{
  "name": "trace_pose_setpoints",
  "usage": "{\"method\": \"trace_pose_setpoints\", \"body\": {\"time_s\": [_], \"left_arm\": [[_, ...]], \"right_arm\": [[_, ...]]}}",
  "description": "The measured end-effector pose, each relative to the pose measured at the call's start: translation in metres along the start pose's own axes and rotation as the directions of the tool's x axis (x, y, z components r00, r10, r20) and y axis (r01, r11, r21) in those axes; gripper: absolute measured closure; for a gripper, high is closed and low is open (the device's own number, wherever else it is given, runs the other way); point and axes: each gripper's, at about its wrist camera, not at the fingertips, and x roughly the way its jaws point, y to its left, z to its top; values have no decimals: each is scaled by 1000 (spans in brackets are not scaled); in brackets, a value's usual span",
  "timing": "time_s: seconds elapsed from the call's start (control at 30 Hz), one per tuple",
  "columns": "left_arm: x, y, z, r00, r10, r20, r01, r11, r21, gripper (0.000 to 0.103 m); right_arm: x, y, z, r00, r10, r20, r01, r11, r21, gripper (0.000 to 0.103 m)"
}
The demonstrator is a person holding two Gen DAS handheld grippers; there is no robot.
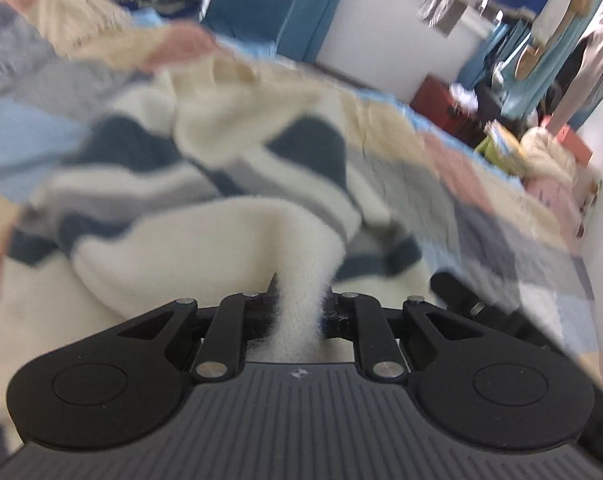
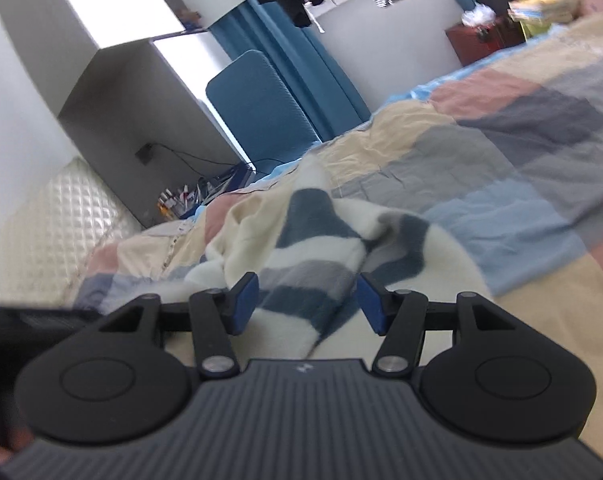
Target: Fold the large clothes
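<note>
A fluffy cream sweater with dark blue and grey stripes [image 1: 205, 184] lies crumpled on a patchwork bed cover [image 1: 481, 200]. My left gripper [image 1: 299, 304] is shut on a cream fold of the sweater, which bunches up between the jaws. In the right wrist view the same sweater [image 2: 313, 256] lies in a heap on the bed cover [image 2: 521, 168]. My right gripper [image 2: 307, 300] is open, its blue pads [image 2: 245, 304] on either side of a striped part of the sweater, just above it.
A blue padded chair [image 2: 257, 108] and blue curtains [image 2: 301, 60] stand beyond the bed's far edge. A grey cabinet [image 2: 113, 80] and a quilted headboard [image 2: 49, 224] are at the left. A red box [image 1: 437, 100], hanging clothes [image 1: 549, 20] and piled items [image 1: 541, 152] are at the right.
</note>
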Motion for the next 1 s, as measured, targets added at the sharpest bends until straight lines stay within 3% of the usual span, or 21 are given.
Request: {"method": "trace_pose_setpoints", "body": {"time_s": [0.1, 0.17, 0.2, 0.23, 0.4, 0.6, 0.77, 0.87, 0.93, 1.0], "left_arm": [[17, 5, -8, 999, 6, -43, -6, 1000, -20, 79], [19, 12, -7, 998, -4, -58, 3, 1000, -24, 59], [16, 14, -6, 998, -8, -58, 6, 1000, -28, 43], [10, 17, -6, 999, -13, -48, 12, 1000, -27, 38], [-35, 42, -6, 998, -57, 10, 56, 998, 35, 34], [-65, 93, -14, 996, 26, 83, -34, 995, 95, 27], [-48, 156, -20, 998, 6, 62, -3, 999, -38, 27], [-35, 178, -20, 998, -16, 67, 21, 997, -79, 27], [-29, 187, -19, 997, -41, 72, 48, 995, -92, 27], [-23, 194, -19, 994, -81, 71, 89, 990, -113, 27]], "right_arm": [[5, -7, -2, 1000, 1, -6, -1, 1000, 0, 45], [9, -11, -4, 1000, 5, -22, -4, 1000, 5, 45], [9, -13, -4, 1000, 8, -26, -8, 1000, 9, 45], [10, -14, -4, 1000, 12, -29, -11, 1000, 12, 45], [10, -9, -5, 999, 13, -36, -14, 1000, -8, 45], [17, 3, -11, 996, 1, -86, -7, 998, -66, 44], [31, 24, -29, 984, 5, -179, -28, 992, -127, 44], [43, 30, -37, 974, -33, -223, 3, 991, -136, 44], [50, 30, -37, 971, -62, -232, 35, 992, -119, 34], [56, 28, -35, 968, -66, -241, 46, 995, -87, 34]]}}
